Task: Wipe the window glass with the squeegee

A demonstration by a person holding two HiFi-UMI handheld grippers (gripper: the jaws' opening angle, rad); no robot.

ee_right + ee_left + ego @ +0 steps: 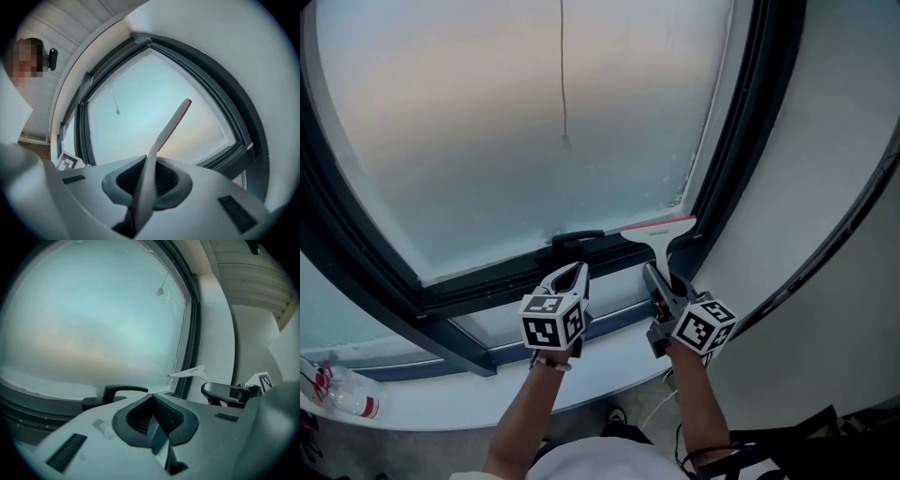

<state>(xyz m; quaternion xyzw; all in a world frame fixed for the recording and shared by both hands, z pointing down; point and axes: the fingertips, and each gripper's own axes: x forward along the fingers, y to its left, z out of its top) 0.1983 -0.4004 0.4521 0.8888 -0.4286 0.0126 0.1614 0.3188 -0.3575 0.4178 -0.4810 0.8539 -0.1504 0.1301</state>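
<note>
Two grippers reach the window frame's [478, 292] bottom edge in your head view; the squeegee [661, 225] lies at the glass's [487, 122] lower right corner. Left gripper view: your left gripper [152, 397] is clenched, empty. Right gripper view: your right gripper [147, 161] grasps the squeegee.

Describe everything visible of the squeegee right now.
The squeegee is a slim pale grey-white bar with a red strip along one edge, plastic by its look. Its lower end is clamped in the jaws of the right tool. It slants up toward the window glass, tip near the pane's lower right corner; contact is unclear.
</note>
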